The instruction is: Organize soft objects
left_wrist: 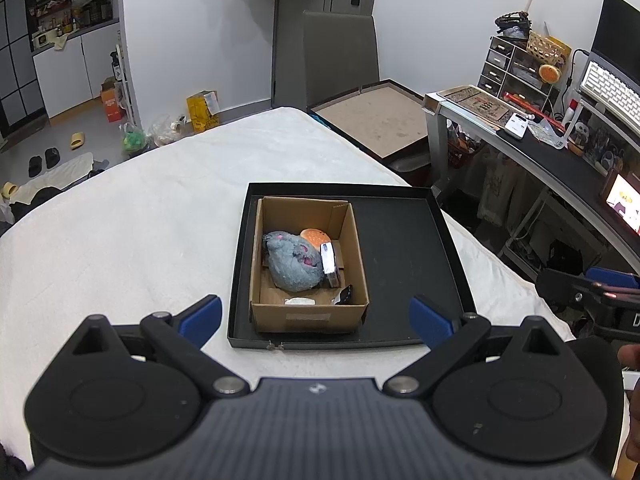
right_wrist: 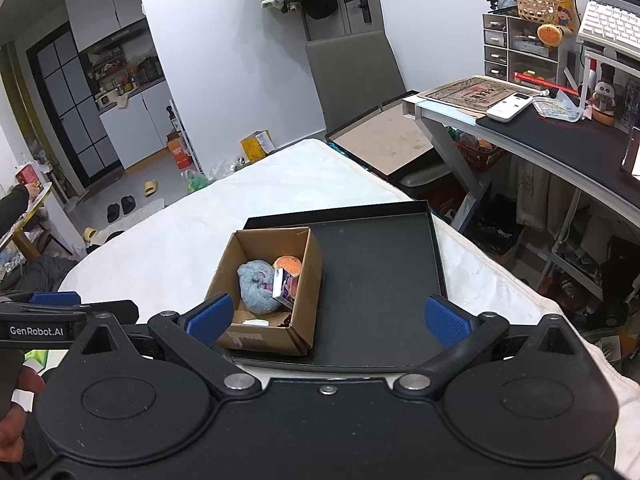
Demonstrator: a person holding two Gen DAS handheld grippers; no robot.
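Note:
A brown cardboard box [left_wrist: 308,316] [right_wrist: 304,304] stands in the left part of a shallow black tray [left_wrist: 404,256] [right_wrist: 376,272] on a white blanket. In the box lie a grey-blue plush [left_wrist: 290,262] [right_wrist: 256,284], an orange burger plush [left_wrist: 316,236] [right_wrist: 288,265], a small printed packet [left_wrist: 329,262] [right_wrist: 285,288] and a few small items. My left gripper [left_wrist: 316,320] is open and empty, hovering just before the box. My right gripper [right_wrist: 328,318] is open and empty, hovering over the tray's near edge.
The white blanket [left_wrist: 140,220] covers a bed-like surface. A desk [left_wrist: 560,160] with keyboard, drawers and clutter stands to the right. A grey chair [left_wrist: 340,52] and a flat framed board [left_wrist: 380,120] stand beyond. Floor clutter lies at the far left.

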